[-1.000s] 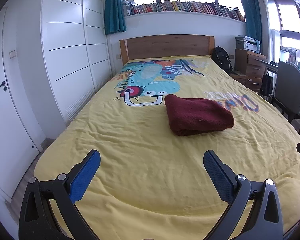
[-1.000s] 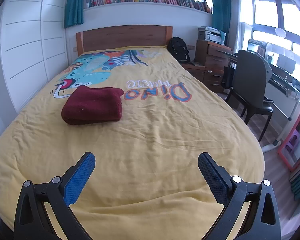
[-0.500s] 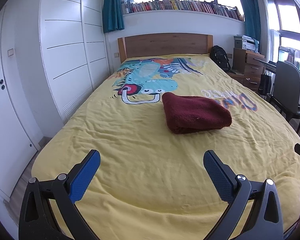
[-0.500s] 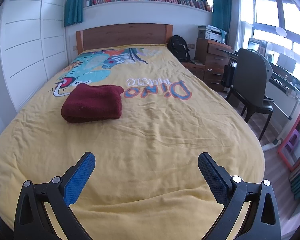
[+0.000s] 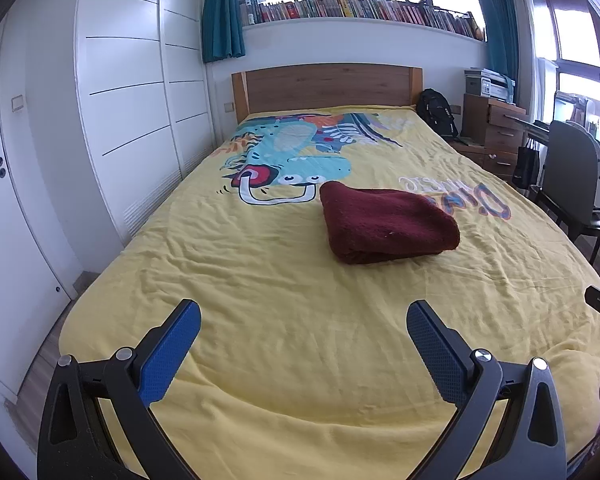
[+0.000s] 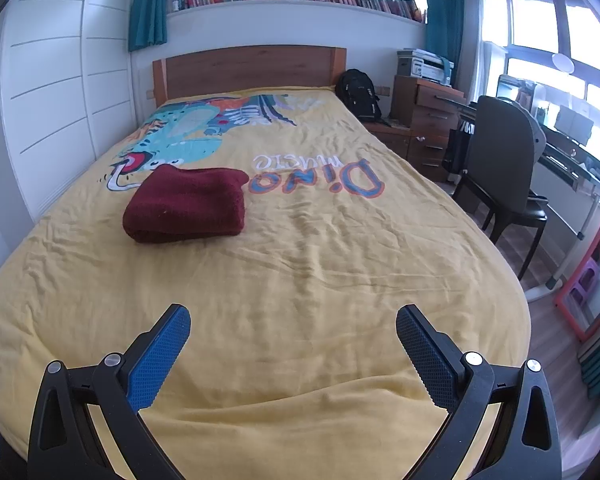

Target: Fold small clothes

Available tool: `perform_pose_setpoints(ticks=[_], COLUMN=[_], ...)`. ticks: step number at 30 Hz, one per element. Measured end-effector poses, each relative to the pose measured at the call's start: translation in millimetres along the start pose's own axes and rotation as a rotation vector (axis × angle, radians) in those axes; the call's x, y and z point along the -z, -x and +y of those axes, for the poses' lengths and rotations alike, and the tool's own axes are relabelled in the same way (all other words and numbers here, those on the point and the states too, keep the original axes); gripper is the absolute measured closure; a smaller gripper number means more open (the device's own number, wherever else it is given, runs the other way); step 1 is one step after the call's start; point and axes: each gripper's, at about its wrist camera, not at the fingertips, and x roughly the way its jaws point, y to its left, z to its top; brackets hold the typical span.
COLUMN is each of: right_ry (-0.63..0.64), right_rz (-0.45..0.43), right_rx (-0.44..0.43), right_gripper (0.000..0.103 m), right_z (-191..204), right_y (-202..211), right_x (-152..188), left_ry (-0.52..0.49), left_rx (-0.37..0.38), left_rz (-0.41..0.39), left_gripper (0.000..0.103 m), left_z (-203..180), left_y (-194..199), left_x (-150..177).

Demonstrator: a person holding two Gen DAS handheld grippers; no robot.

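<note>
While held over the foot of the bed, both grippers wide open and empty.

Left gripper point(image 5: 303, 322) and right gripper point(image 6: 293, 326) above the near end of the yellow bedspread point(image 5: 284, 280), blue pads point(image 5: 170, 354) spread far apart, nothing between them, not touching the cloth. Folded dark red garment point(image 5: 386, 226) lying flat around the middle of the bed, well apart from both grippers, just below the dinosaur print point(image 5: 288, 160) and beside the "Dino music" lettering point(image 6: 320, 178). In the right wrist view, same garment point(image 6: 188, 204) to the left of centre. Beyond the bed: wooden headboard point(image 5: 326, 86), row of books point(image 5: 360, 8) on a shelf above, black backpack point(image 6: 358, 94) and dark chair point(image 6: 500, 164) at the right side.
</note>
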Motion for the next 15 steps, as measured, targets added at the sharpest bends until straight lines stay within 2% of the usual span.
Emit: perform_pose_setpoints(ticks=[15], right_ry=[0.000], right_rz=[-0.002], right_rx=[0.003], right_gripper=[0.000], right_z=[-0.5], right_y=[1.1], right_x=[0.2], left_ry=[0.002], left_rx=[0.005], left_rz=[0.014], left_gripper=[0.001], left_z=[-3.4], left_y=[-0.5], left_x=[1.6])
